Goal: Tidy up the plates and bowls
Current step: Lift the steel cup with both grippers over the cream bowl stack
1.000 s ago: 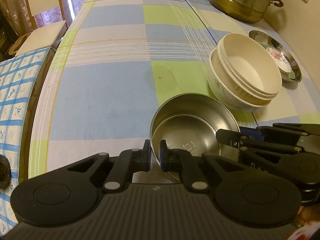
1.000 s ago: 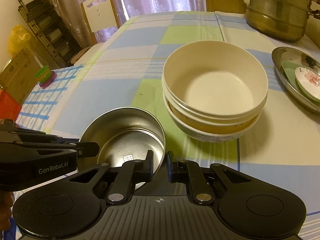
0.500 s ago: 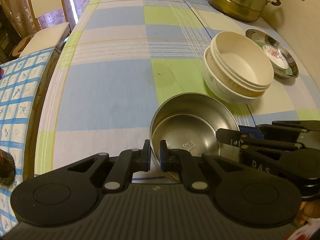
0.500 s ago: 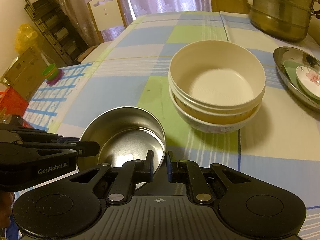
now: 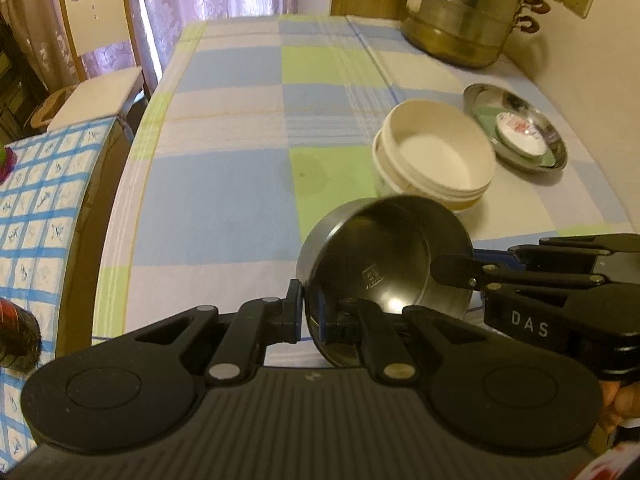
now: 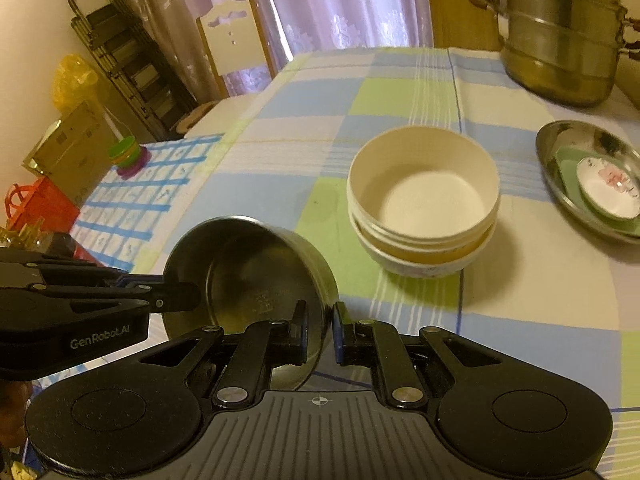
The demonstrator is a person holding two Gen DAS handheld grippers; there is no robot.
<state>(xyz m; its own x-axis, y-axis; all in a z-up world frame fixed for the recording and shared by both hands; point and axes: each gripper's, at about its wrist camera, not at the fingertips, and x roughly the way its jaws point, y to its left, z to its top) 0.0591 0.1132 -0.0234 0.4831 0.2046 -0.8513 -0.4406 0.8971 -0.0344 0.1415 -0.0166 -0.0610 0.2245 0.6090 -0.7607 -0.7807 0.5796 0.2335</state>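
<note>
Now, step in hand: I judge I am carrying the steel bowl (image 5: 384,264) toward the stack of cream bowls (image 6: 424,204), to nest it with the rest.

Steel bowl: held off the counter (image 5: 224,128) and tipped, its opening turned toward my cameras; it hangs just in front of the stack, not touching it.

Why two grips: my guess is that a thin, slick rim pinched at one spot would swing, so I hold it at two spots to keep it steady.

Left hand-held gripper (image 5: 310,318): narrowed to a slim gap and clamped on the near rim, one finger outside the wall, the other inside.

Right hand-held gripper (image 6: 320,330): likewise pinched onto the rim, one finger in the bowl, one out; in the left view it reaches in from the side.

Stack of cream bowls: upright on a green check of the cloth, nested, top one empty.

Steel tray (image 6: 560,168): beyond the stack to the right, holding a green plate (image 6: 568,170) and a small flowered dish (image 6: 608,186), which suggests that plates gather there and bowls in the stack.

Steamer pot (image 6: 560,40): at the far corner, well apart.

Risk: I judge the tilted bowl could slip if either pinch loosens.
</note>
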